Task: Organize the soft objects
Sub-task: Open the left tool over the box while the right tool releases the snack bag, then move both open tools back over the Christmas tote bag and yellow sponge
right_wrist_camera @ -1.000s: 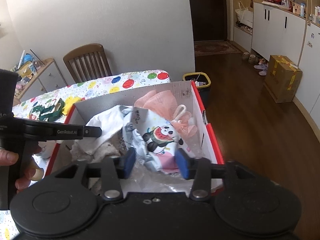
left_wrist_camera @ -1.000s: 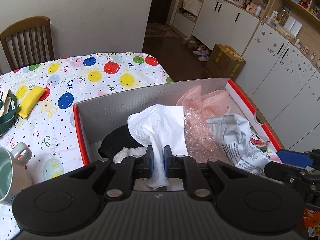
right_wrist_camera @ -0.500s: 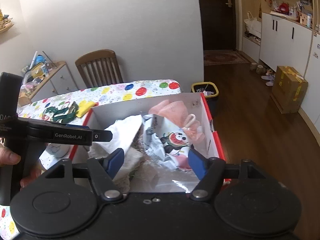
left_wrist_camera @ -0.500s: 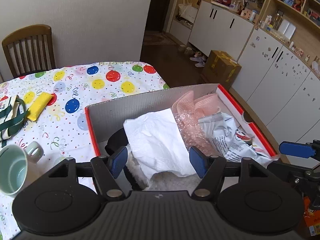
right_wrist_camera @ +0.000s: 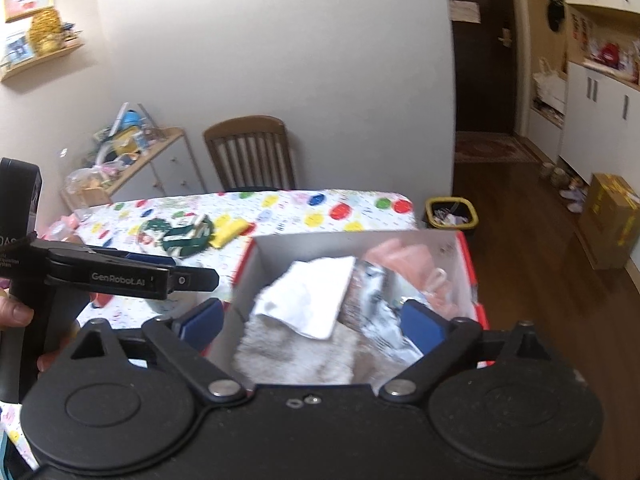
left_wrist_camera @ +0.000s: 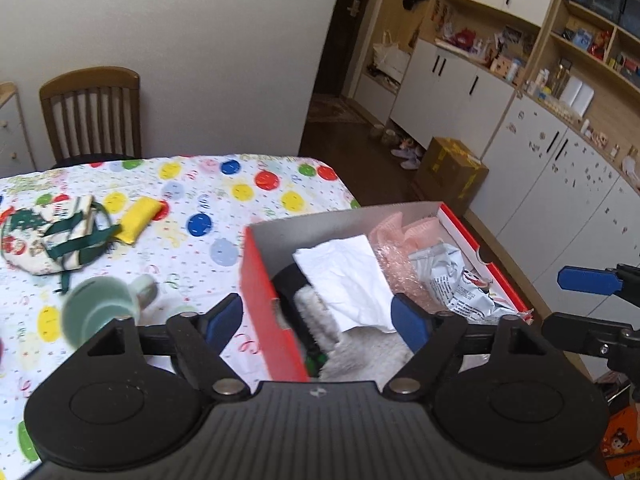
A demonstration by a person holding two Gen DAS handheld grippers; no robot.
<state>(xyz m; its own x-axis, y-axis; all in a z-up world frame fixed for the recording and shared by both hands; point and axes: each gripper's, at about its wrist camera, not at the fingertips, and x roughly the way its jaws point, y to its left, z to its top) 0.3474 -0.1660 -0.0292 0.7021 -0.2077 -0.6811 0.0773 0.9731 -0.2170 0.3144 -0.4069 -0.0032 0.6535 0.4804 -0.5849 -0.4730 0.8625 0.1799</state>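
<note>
A red-edged cardboard box [left_wrist_camera: 262, 276] [right_wrist_camera: 474, 280] stands at the table's right end. In it lie a white cloth [left_wrist_camera: 348, 276] [right_wrist_camera: 308, 300], a pink cloth [left_wrist_camera: 404, 226] [right_wrist_camera: 404, 256], bubble wrap [left_wrist_camera: 396, 268], a printed plastic bag [left_wrist_camera: 460, 284] [right_wrist_camera: 380, 312] and a fluffy white item [left_wrist_camera: 360, 348] [right_wrist_camera: 296, 356]. My left gripper [left_wrist_camera: 318, 322] is open and empty above the box's left wall. My right gripper [right_wrist_camera: 312, 320] is open and empty above the box. A yellow pouch [left_wrist_camera: 142, 218] [right_wrist_camera: 228, 230] and a green-strapped fabric bag [left_wrist_camera: 52, 236] [right_wrist_camera: 176, 234] lie on the table.
A green mug [left_wrist_camera: 102, 314] stands on the balloon-print tablecloth [left_wrist_camera: 224, 196] left of the box. A wooden chair [left_wrist_camera: 92, 112] [right_wrist_camera: 252, 152] stands behind the table. A bin [right_wrist_camera: 452, 212] and a cardboard carton [left_wrist_camera: 450, 170] are on the floor to the right.
My left gripper let go of the white cloth, opened, and rose back and to the left. The cloth now lies in the box. My right gripper opened wider and pulled back and up.
</note>
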